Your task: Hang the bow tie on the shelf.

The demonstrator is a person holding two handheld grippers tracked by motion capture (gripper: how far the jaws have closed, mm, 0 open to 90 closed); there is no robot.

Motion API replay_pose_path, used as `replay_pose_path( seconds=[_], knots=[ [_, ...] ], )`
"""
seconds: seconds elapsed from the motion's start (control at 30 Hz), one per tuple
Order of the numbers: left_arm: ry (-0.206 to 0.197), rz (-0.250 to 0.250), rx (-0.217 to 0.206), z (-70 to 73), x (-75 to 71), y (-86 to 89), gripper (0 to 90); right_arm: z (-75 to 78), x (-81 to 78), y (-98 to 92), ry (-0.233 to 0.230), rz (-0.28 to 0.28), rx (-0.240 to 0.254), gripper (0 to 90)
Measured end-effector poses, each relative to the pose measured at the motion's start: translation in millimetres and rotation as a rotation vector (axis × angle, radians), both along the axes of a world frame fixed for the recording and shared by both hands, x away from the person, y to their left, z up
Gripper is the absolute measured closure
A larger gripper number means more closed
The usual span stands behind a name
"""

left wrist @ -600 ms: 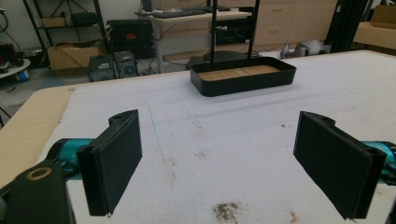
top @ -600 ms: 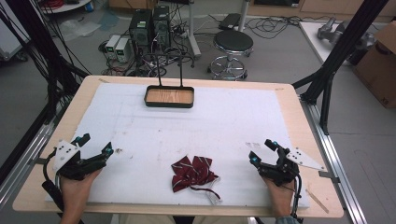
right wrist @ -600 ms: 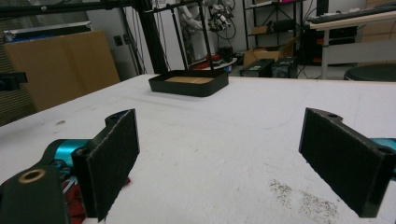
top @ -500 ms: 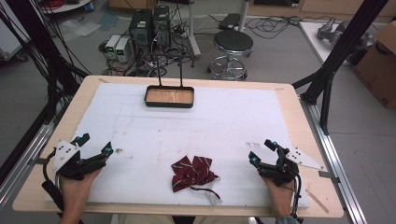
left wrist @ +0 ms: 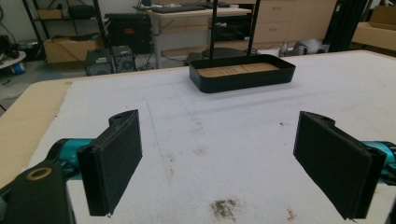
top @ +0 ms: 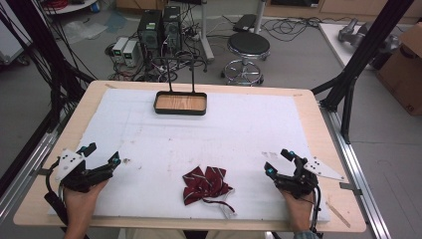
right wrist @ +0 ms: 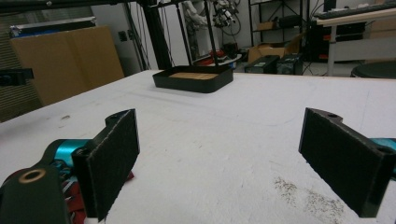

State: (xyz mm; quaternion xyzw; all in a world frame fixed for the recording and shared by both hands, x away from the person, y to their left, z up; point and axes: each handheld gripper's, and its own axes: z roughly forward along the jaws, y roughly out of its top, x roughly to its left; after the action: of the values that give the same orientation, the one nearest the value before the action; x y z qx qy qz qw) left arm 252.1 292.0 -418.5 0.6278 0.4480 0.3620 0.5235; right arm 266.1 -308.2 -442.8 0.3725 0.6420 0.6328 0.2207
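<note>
High view: left gripper (top: 103, 155) and right gripper (top: 278, 162) rest at the near corners, jaws apart; a red striped cloth (top: 205, 184) lies between them, a black tray (top: 180, 103) far side.

Left gripper view: jaws wide, empty.

Right gripper view: jaws wide, cloth (right wrist: 70, 196) beside left jaw.

No text, label, brand, number or sign can be read in any view. The cardboard box (top: 403, 64) at the right edge of the high view carries dark marks, but they are too small and blurred to make out.
</note>
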Motion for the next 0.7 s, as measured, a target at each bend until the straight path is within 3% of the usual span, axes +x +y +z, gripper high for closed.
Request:
replay_pose_path(
  seconds=[0.13, 0.4, 0.7],
  knots=[
    [0.000, 0.005, -0.020, -0.9, 0.3, 1.7, 15.7, 0.3, 0.4, 0.1, 0.002, 0.002, 0.000, 11.5],
    [0.002, 0.005, -0.015, -1.2, 0.6, 1.1, 15.7, 4.2, 0.8, 2.9, 0.008, 0.045, 0.006, 11.5],
    [0.002, 0.006, -0.020, -1.1, 0.3, 1.8, 15.7, 13.0, 4.4, 21.5, 0.040, 0.191, -0.059, 14.5]
  ],
)
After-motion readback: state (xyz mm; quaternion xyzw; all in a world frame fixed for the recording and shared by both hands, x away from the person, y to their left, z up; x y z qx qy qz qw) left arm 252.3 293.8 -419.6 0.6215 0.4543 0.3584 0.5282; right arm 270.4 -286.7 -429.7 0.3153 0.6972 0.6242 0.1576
